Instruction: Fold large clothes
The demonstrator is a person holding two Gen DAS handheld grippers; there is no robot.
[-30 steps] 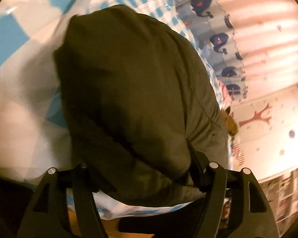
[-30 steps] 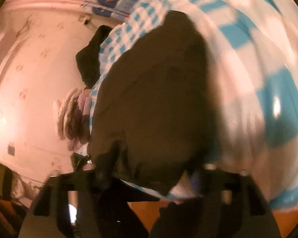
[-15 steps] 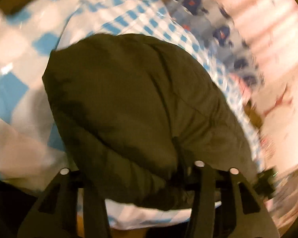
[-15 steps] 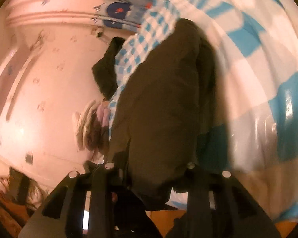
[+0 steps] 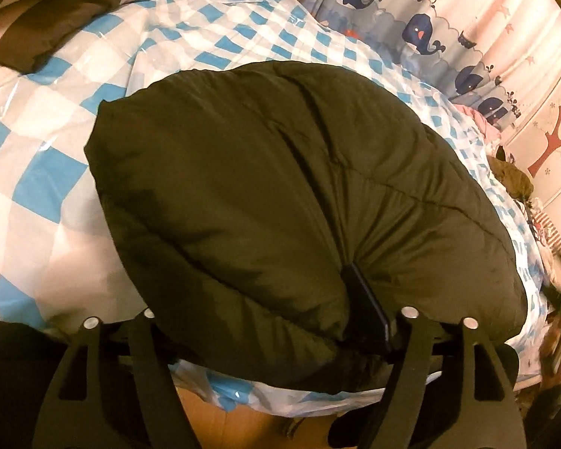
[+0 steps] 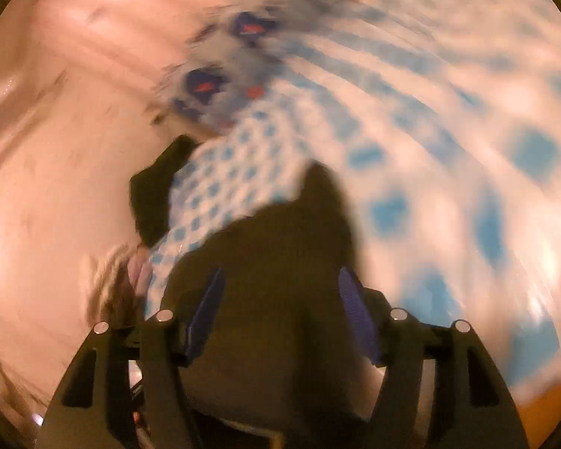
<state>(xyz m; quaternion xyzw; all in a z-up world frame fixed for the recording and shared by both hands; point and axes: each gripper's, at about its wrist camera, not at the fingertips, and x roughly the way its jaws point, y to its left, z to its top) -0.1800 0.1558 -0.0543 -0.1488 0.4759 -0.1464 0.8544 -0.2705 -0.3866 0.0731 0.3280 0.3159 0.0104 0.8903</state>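
A dark olive padded jacket (image 5: 280, 187) lies folded in a thick bundle on the blue-and-white checked bed cover (image 5: 48, 172). My left gripper (image 5: 250, 299) is at the bundle's near edge, and its jaws are opening. The jacket bulges between them, the right pad (image 5: 366, 299) lies in a crease, and the left finger is hidden under fabric. In the blurred right wrist view, my right gripper (image 6: 280, 299) hangs above the jacket's (image 6: 280, 247) other end. Its jaws are opening too. The blue pads (image 6: 355, 310) stand wide apart and hold nothing.
A whale-print curtain (image 5: 422, 26) and a pink wall with a tree sticker (image 5: 557, 142) lie beyond the bed. Brown-and-pink folded bedding (image 5: 67, 3) sits at the far left. Small clutter (image 5: 512, 183) lines the bed's right edge. A dark garment (image 6: 157, 194) hangs off the bed's edge.
Both grippers closed on the jacket's near edge, then spread again. The right one has risen fast, so the jacket looks smaller and blurred. The left one has pulled back and rolled.
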